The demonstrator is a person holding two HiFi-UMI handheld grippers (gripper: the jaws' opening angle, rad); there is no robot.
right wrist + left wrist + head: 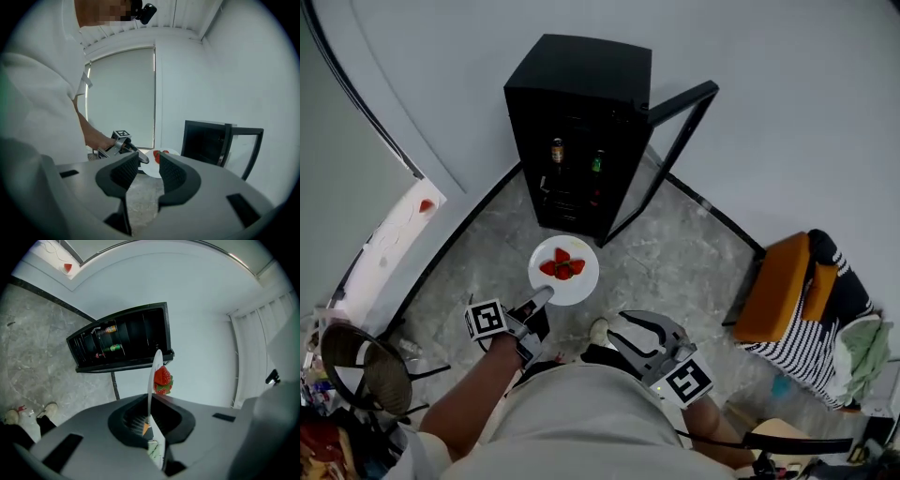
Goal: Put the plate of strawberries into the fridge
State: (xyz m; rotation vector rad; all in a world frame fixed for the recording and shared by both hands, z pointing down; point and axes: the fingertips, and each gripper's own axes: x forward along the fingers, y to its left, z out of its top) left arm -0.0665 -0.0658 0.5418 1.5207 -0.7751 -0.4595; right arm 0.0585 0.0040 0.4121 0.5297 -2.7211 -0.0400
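Note:
A white plate [572, 284] carrying strawberries [562, 267] hangs over the grey floor, just in front of the black fridge [577, 84], whose door [673, 155] stands swung wide to the right. My left gripper [544, 297] is shut on the plate's near rim. In the left gripper view the plate [153, 376] runs edge-on between the jaws of the left gripper [149, 420], with the strawberries [162, 379] on its right. My right gripper [614, 330] is open and holds nothing, close to my body. The right gripper view looks past the right gripper [148, 159] at the plate [149, 168].
Two bottles [557, 150] stand on a shelf inside the fridge. An orange-cushioned chair [783, 286] with striped cloth is at the right. A round wire stool [358, 370] sits at the lower left. A white ledge [398, 230] runs along the left wall.

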